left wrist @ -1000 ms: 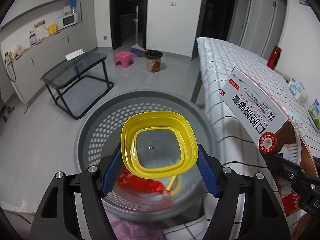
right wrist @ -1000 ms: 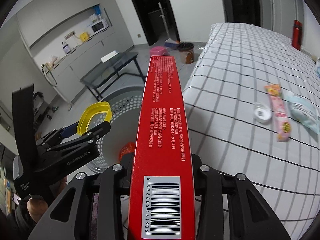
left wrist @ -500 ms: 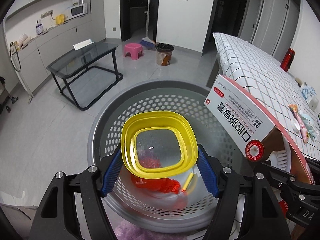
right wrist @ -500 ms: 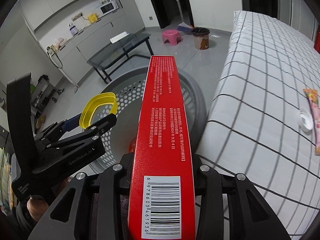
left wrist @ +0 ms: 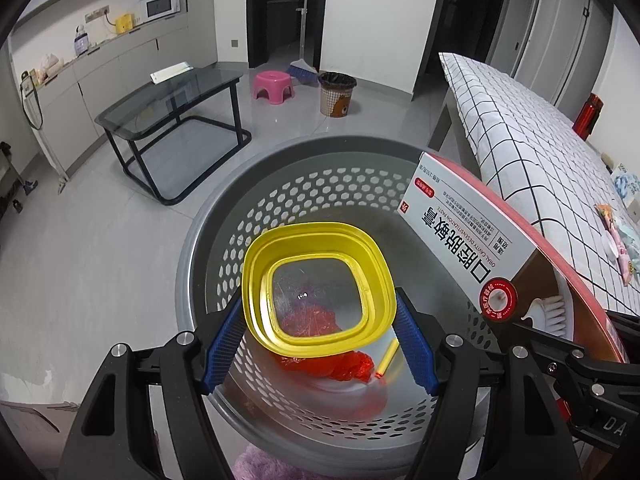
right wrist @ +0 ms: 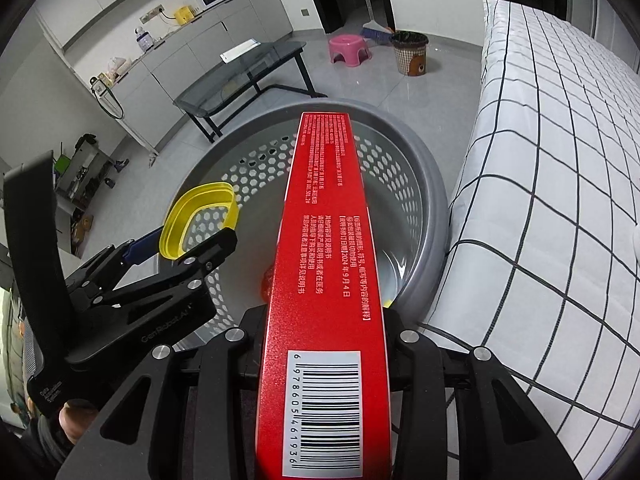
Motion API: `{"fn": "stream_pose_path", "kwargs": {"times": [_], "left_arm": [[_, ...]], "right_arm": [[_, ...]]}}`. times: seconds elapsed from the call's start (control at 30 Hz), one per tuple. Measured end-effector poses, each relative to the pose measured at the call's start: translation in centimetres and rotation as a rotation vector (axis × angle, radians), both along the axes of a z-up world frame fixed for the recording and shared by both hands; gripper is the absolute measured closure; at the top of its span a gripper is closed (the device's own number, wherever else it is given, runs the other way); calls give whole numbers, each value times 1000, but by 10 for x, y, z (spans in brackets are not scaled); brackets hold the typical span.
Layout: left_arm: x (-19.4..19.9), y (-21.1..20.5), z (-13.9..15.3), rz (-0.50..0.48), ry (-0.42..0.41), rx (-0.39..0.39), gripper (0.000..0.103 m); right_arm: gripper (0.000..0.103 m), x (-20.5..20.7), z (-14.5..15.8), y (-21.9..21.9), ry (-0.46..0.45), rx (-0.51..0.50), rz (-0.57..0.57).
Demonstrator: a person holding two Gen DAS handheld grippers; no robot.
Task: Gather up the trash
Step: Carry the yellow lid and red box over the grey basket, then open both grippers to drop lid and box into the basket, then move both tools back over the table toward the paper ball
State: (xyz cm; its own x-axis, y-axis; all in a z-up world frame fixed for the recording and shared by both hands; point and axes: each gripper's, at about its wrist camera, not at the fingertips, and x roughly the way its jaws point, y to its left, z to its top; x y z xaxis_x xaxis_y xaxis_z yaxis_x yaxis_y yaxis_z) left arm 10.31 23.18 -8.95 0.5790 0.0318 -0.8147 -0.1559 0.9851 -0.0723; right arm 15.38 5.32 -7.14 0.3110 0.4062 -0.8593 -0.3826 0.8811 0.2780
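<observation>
My left hand-held gripper (left wrist: 318, 330) grips the yellow lid (left wrist: 316, 288) and my right hand-held gripper (right wrist: 324, 344) clamps the red box (right wrist: 326, 264), its long axis toward twelve o'clock, both over the basket (left wrist: 280, 196).

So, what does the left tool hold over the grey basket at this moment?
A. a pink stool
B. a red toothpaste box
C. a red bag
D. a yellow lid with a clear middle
D: the left tool has its blue pads pressed on both sides of the yellow lid, above the grey basket; the red box is in the right tool.
</observation>
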Motion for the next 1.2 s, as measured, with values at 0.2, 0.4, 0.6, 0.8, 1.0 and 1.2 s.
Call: {"fn": "stream_pose_path", "kwargs": {"times": [0.2,0.4,0.6,0.8,1.0,1.2], "left_arm": [[1,4,-6,11,16,-3,34],[0,7,-6,22,16,-8,33],[-3,8,-1,28,3,-4,27],[-5,10,3,29,-4,-2,27],[-2,7,3,29,0,2,27],[-3,7,5,31,-5,4,27]], "right_arm": [[68,6,-1,1,15,-2,-2],[66,5,1,1,11,9,-5],[47,3,10,-3,-25,24,-20],[47,2,11,-7,-34,30,-31],[47,1,11,-8,-37,32,-33],[47,1,13,-9,-43,39,-38]]}}
